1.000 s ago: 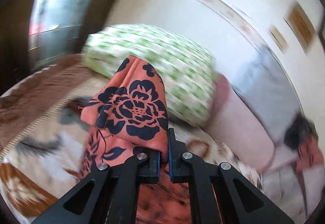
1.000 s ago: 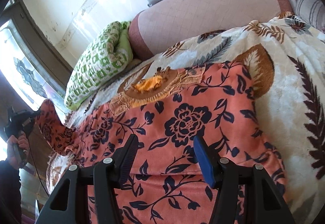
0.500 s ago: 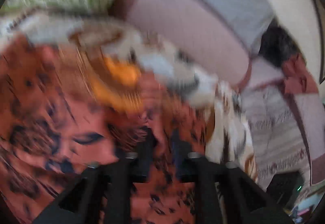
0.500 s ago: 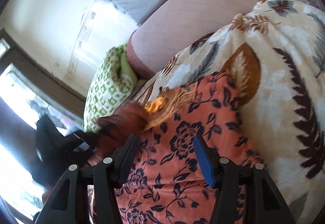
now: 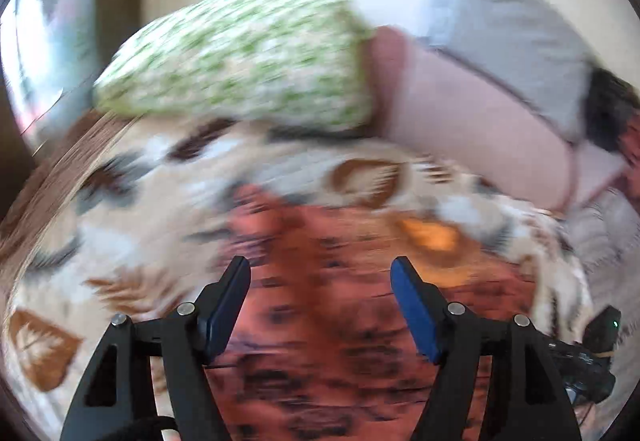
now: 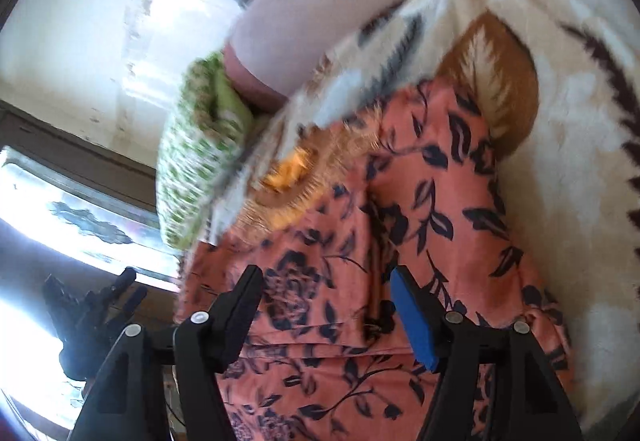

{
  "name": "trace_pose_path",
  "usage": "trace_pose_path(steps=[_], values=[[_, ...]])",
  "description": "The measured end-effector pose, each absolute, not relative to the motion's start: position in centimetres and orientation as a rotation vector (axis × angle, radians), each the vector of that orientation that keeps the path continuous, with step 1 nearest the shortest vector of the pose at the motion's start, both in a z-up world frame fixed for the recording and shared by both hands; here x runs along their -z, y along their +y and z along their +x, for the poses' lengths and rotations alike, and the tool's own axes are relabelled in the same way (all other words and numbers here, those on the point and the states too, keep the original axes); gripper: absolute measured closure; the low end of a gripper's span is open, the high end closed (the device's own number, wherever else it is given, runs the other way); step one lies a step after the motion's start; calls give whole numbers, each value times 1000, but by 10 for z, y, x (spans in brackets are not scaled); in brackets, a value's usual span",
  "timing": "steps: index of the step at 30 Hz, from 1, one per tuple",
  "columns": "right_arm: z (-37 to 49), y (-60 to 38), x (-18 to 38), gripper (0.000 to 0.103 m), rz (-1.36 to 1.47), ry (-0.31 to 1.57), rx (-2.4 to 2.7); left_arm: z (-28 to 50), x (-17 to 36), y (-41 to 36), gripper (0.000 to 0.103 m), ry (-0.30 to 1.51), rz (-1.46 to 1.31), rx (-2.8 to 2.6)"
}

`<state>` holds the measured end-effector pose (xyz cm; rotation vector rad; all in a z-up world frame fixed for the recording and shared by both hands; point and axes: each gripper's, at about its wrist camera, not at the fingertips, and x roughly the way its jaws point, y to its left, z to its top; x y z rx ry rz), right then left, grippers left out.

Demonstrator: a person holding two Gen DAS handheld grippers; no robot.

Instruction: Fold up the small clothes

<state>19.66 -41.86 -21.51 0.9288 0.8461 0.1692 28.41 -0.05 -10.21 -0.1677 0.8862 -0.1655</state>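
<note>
Orange-red fabric with dark navy flowers, the small garment point(image 6: 404, 241), lies spread on the leaf-patterned blanket point(image 6: 568, 145), and in the right wrist view it fills the lower centre of the frame with a lengthwise crease running up between our tongs. We hold the right gripper point(image 6: 326, 281) with its jaws wide apart above the cloth, gripping nothing. In the left wrist view the whole picture is smeared by motion; the same garment point(image 5: 344, 305) shows as a blurred reddish patch in the lower middle, and the left gripper point(image 5: 320, 277) also stands wide open with nothing between its blue pads point(image 5: 414, 311). Toward the upper left of that frame sits a green-and-white patterned pillow point(image 5: 248, 61), and to its right a pink cushion point(image 5: 472, 113) with a grey pillow point(image 5: 508, 29) above it. At the lower left of the right wrist view we see the left gripper point(image 6: 92, 317) as a dark shape against a bright window point(image 6: 60, 209).
</note>
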Motion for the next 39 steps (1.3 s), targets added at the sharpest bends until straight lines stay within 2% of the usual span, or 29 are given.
trace_pose_path(steps=[5,6,8,9,12,19,22,25,28,31,35,37,39], values=[[218,-405,247,35,1008,910,-206,294,141,38,30,995,-157,63],[220,-401,245,38,986,906,-209,294,149,38,30,1025,-135,55],[226,-389,242,65,928,939,-219,296,163,36,30,1059,-103,37],[228,-380,242,88,885,972,-233,298,169,34,30,1071,-92,30],[224,-367,234,93,762,978,-203,299,181,31,30,1117,-75,-3],[194,-415,175,95,691,773,-56,296,186,12,30,1131,6,27],[194,-434,191,94,720,830,21,296,190,-1,30,1146,31,35],[207,-436,238,92,805,1089,14,299,185,-10,30,1121,18,30],[201,-450,231,92,860,1054,46,306,172,-20,30,1063,15,50],[188,-465,207,88,810,930,158,316,170,-34,30,1045,47,69],[189,-453,190,89,778,809,66,336,196,-43,30,1131,71,68],[200,-436,191,89,782,827,-48,338,213,-47,27,1179,116,73],[219,-417,211,89,766,964,-94,334,214,-49,25,1142,158,80]])
